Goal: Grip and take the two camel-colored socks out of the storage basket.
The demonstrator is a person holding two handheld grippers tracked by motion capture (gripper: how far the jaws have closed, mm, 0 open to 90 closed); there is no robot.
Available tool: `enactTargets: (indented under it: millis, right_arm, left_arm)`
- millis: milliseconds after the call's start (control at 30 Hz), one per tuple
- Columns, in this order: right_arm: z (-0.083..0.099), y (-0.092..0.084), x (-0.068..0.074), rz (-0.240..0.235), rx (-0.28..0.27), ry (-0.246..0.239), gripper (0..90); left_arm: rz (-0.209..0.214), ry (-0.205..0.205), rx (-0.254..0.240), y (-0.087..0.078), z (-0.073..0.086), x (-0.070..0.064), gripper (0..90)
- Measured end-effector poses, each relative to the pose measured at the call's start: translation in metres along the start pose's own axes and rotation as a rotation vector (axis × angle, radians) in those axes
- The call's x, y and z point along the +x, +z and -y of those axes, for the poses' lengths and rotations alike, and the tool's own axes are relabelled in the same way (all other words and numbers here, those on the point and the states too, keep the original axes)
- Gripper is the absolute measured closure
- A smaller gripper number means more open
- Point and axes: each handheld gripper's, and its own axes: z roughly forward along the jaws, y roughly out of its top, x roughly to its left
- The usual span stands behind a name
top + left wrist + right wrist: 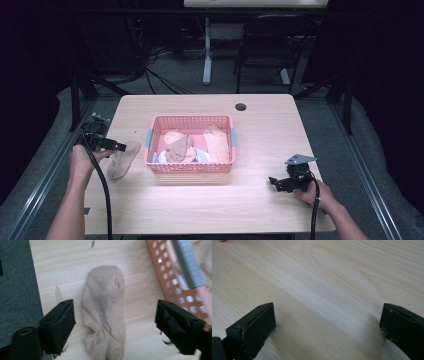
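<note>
A beige sock (123,159) lies flat on the wooden table (260,127), just left of the pink basket (190,170). My left gripper (121,146) hangs over it, and in the left gripper view the sock (105,312) rests on the wood between the wide-apart jaws of the left gripper (115,322), touched by neither. Inside the pink basket (175,282) lie several more socks (187,145), peach and pale. My right gripper (274,182) sits low at the table's front right; in its own view the right gripper (328,327) stands open over bare wood.
A round cable hole (241,106) is in the table's far edge. The table's left edge and grey floor (17,290) run close beside the sock. A black chair (272,45) and a white table leg (207,50) stand beyond the table.
</note>
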Motion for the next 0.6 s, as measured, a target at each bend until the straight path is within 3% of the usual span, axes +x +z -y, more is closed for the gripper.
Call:
enactTargets:
  millis: [233, 367, 600]
  right_arm:
    - [0.0, 0.0, 0.0, 0.001, 0.0, 0.001, 0.0]
    - [0.0, 0.0, 0.0, 0.001, -0.001, 0.001, 0.0]
    - [0.0, 0.0, 0.0, 0.001, 0.0, 0.001, 0.0]
  left_arm:
    - [0.01, 0.029, -0.031, -0.013, -0.015, -0.014, 0.0]
    - [0.021, 0.058, -0.056, -0.017, -0.023, -0.027, 0.0]
    - [0.045, 0.116, -0.049, -0.014, -0.036, -0.046, 0.1]
